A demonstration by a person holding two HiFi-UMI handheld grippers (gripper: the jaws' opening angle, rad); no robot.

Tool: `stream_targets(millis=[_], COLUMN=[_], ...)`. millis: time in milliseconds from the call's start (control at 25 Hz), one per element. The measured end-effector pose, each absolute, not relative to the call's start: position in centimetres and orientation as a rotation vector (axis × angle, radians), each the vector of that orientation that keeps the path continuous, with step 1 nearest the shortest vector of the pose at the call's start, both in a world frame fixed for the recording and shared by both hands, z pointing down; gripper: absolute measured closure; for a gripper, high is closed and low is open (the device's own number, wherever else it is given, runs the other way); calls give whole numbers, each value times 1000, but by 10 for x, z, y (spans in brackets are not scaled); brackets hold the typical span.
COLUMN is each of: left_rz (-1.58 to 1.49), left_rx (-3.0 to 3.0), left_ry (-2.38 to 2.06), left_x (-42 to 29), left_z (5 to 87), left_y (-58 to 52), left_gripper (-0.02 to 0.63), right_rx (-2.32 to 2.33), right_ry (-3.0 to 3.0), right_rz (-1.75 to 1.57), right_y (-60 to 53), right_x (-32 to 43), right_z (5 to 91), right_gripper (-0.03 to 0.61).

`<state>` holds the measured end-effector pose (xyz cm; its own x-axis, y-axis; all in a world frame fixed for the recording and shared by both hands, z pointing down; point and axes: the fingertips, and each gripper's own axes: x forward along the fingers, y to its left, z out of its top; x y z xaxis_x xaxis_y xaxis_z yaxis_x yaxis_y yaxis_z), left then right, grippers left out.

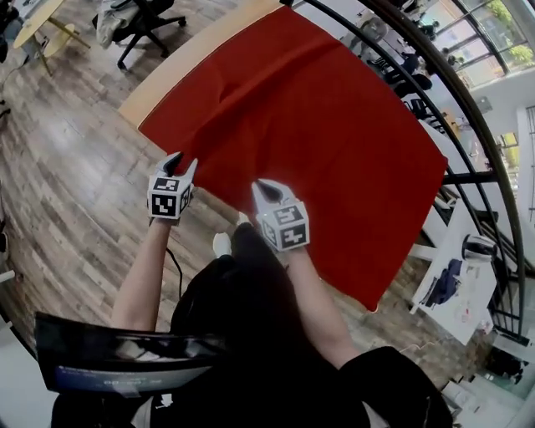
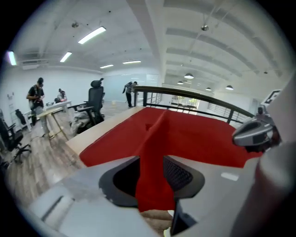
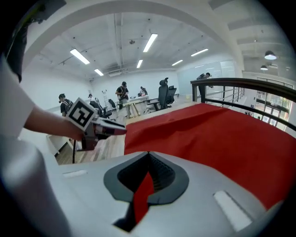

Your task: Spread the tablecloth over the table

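Currently I have both grippers at the near edge of the table [image 1: 180, 63], side by side with a gap between them. The left gripper [image 1: 182, 163] has its jaws standing apart; a raised fold of the red tablecloth [image 1: 309, 125] runs up between them, with dark space showing beside it on one side, so nothing is clamped there. The right gripper [image 1: 267, 188] is closed tight on a narrow pinch of the same cloth's edge, a thin red strip showing between its jaws.

The tablecloth lies spread across most of the table; a ridge in it leads from the left gripper toward the table's middle, and soft creases cross its near-left part. Along the table's far-left side a strip of pale wood stays uncovered; at the table's near-right corner the cloth hangs down over the edge in a point.

A dark curved railing [image 1: 468, 109] runs just beyond the table's right side; wood-plank floor [image 1: 67, 167] lies to the table's left, and a black office chair [image 1: 142, 21] stands on it past the table's far-left end.
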<state>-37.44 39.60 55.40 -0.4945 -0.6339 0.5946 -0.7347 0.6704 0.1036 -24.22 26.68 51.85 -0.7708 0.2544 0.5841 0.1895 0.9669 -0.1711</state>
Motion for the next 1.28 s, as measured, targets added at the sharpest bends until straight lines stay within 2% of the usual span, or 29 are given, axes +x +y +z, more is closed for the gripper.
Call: stream_targets(millis=[200,400,560,680,760,840,960,1200,1240,1280], left_rz=[234,408,497,436,416,359,241,279,254,240], left_rx=[796,746,797,861,895,909,938,1028,1023,1029], left_ry=[-2308,-2289,-2193,-2137,-2098,-2109,-2146,-2087,-2069,-2050], left_x=[-470,-549,-582,-580,-576,-584,-619,-677,-681,-683], left_z=[588,601,618,624,625,618,600,605,611,615], left_y=[469,481,492,488,483,492,520,556,560,563], left_gripper=[460,430,419,496,595,601,600,595,566,498], right_rx=[-367,-514,-632,-604,-566,-511,-309,79,103,120], right_ry=[-2394,-2450,-2429,-2394,-2382,-2358,-2327,-2195,-2182,-2176], right_rz=[82,102,87,109,117,82,17,-1,5,10], right_y=[273,291,332,334,330,326,304,254,254,255], right_x=[-279,-352,-404,-433,-449,-459,-468,-472,-474,-475], right_z=[556,542,539,549,553,562,580,624,627,629], right_gripper=[569,569,569,569,569,569,569,568,568,568])
